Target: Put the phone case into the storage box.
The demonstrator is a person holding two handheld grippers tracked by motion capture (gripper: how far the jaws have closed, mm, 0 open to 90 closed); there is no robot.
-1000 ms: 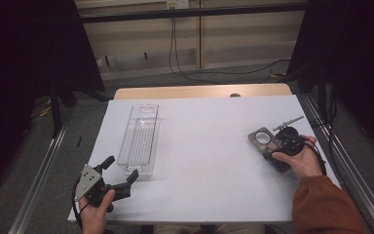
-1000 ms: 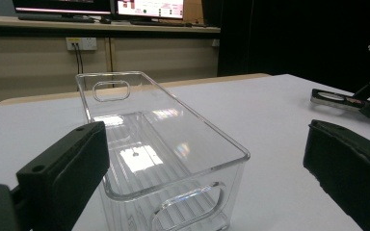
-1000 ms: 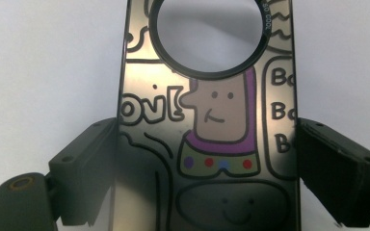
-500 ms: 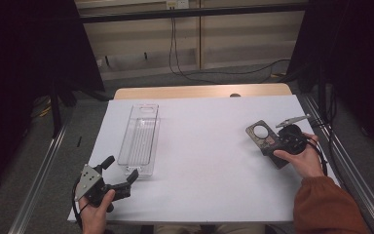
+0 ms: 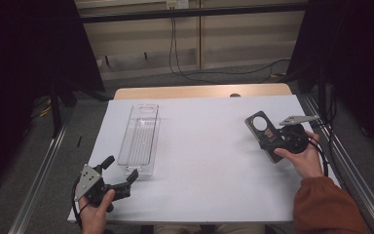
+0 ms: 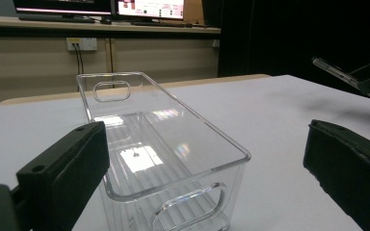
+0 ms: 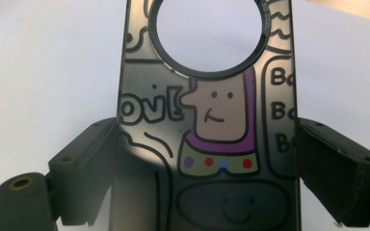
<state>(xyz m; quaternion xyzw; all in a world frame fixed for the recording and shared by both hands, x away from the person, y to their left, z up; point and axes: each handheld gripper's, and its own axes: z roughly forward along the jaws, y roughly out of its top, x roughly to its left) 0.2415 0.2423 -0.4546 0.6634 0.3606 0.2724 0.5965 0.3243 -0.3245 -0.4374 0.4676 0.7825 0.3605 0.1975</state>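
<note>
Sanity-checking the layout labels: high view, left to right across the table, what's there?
left gripper, jaws open → clear plastic bin → dark phone case with a round hole, held between the jaws of the right gripper.

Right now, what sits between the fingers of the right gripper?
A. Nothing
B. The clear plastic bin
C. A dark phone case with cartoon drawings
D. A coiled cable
C: the right gripper has its fingers against the phone case, which has a round hole.
</note>
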